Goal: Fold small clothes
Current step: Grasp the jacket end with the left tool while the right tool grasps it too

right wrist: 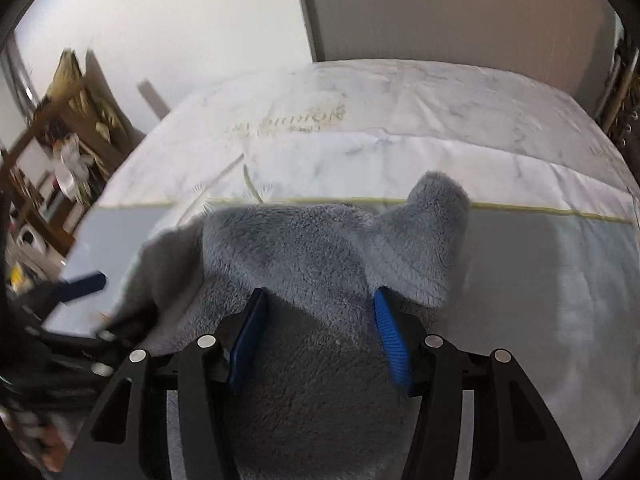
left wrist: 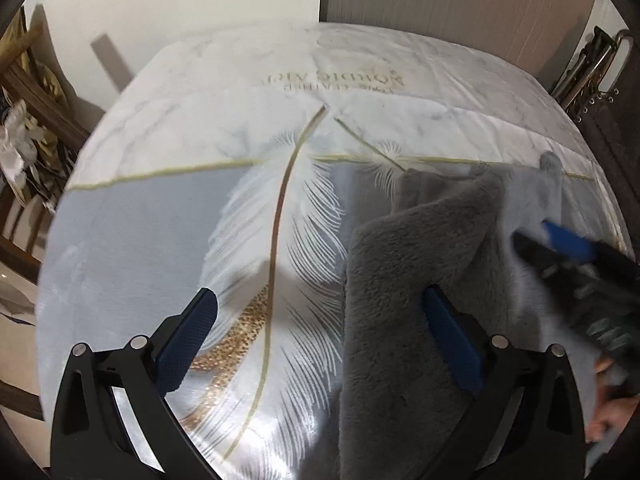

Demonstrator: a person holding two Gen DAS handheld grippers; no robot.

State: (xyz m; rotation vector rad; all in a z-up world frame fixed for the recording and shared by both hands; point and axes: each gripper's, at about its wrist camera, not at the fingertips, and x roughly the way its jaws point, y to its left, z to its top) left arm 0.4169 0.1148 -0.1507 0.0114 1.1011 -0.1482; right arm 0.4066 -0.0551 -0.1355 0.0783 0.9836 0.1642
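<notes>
My left tongs hung open over the garment's left edge, bare bedspread beside; my right tongs straddled bunched fleece, open.

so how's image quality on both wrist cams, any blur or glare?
Left wrist view: right gripper motion-smeared, sheen on the bedspread near the bottom, heavy fisheye bending. Right wrist view: left gripper and left-edge clutter blurred, grey fleece garment fairly sharp.

left gripper spread; right gripper — seemingly parted
</notes>
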